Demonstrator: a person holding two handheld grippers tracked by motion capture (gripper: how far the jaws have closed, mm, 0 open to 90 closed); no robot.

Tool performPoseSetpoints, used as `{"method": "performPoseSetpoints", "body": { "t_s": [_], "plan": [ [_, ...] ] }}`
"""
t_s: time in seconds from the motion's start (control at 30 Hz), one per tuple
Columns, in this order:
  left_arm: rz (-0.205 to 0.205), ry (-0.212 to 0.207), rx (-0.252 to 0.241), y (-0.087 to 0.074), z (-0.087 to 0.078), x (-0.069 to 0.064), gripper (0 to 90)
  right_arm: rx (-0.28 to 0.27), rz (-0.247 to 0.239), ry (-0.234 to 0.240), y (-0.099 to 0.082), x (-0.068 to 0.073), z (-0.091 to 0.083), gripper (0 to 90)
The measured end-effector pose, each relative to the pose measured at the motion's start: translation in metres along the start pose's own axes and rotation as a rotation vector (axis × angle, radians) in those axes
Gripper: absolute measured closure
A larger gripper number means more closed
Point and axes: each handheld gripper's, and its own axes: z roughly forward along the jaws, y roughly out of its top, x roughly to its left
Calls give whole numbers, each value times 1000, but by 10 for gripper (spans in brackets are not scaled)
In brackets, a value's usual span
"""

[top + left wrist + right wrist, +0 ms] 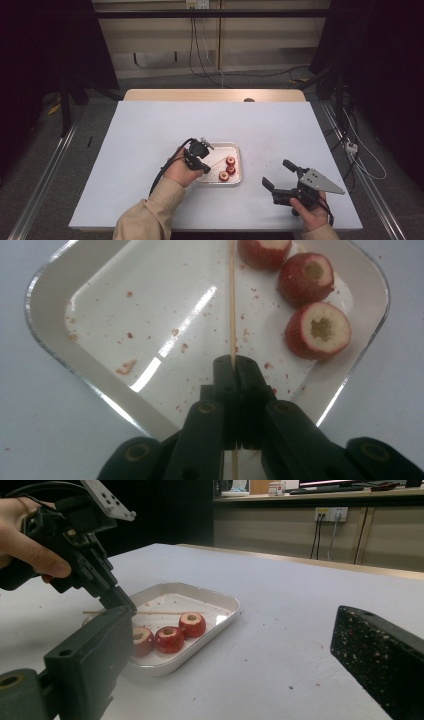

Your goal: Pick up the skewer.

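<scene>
Left tool [235,365] pinches a thin wooden skewer [231,300] over the white tray [235,148] at mid-bench, three cored red fruits [227,168] along the tray's right side, while right tool [276,176] hovers spread, empty, near the bench's [150,125] right front.

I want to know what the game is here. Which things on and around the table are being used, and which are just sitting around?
Being used:
- thin wooden skewer, pinched in the left gripper
- three cored red fruits
- white tray holding them
- right gripper, jaws open, off to the side of the tray

Just lying about:
- red crumbs on the table
- cables on the floor behind
</scene>
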Motion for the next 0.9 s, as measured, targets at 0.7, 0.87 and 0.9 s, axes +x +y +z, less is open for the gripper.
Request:
{"method": "performPoseSetpoints", "body": {
  "t_s": [0.7,0.87,0.9],
  "plan": [
    [-48,-79,-327,-32,-33,0,893,148,7,-12,13,13,38,37],
    [-54,-89,-368,-38,-35,0,893,190,5,13,16,22,57,88],
    [-59,-98,-373,-39,-36,0,893,194,2,17,16,24,60,117]
  ]
}}
